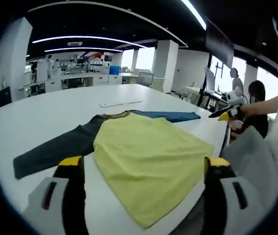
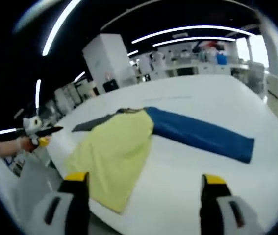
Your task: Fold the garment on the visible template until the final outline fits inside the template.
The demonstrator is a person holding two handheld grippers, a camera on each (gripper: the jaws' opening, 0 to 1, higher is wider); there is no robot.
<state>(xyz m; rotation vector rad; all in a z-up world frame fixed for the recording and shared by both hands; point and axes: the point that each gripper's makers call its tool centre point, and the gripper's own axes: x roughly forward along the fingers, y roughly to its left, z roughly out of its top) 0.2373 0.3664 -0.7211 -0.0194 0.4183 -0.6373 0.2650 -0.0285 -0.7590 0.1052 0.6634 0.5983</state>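
Nearest us, the left gripper [image 1: 144, 169] and the right gripper [image 2: 144, 184] both hang with yellow-tipped jaws spread wide, holding nothing. Past them we see the shirt [image 1: 148, 156] lying flat on the smooth white table [image 1: 45, 117], its soft yellow body reaching the near edge. Farther out, one grey sleeve [image 1: 55, 149] and one blue sleeve [image 2: 202, 134] stretch sideways.

Bright, even indoor light from ceiling strip lights [image 1: 87, 38] and windows [image 1: 270, 83]; white table [image 2: 212, 161] glares; strong fisheye bending; right gripper view motion-blurred.
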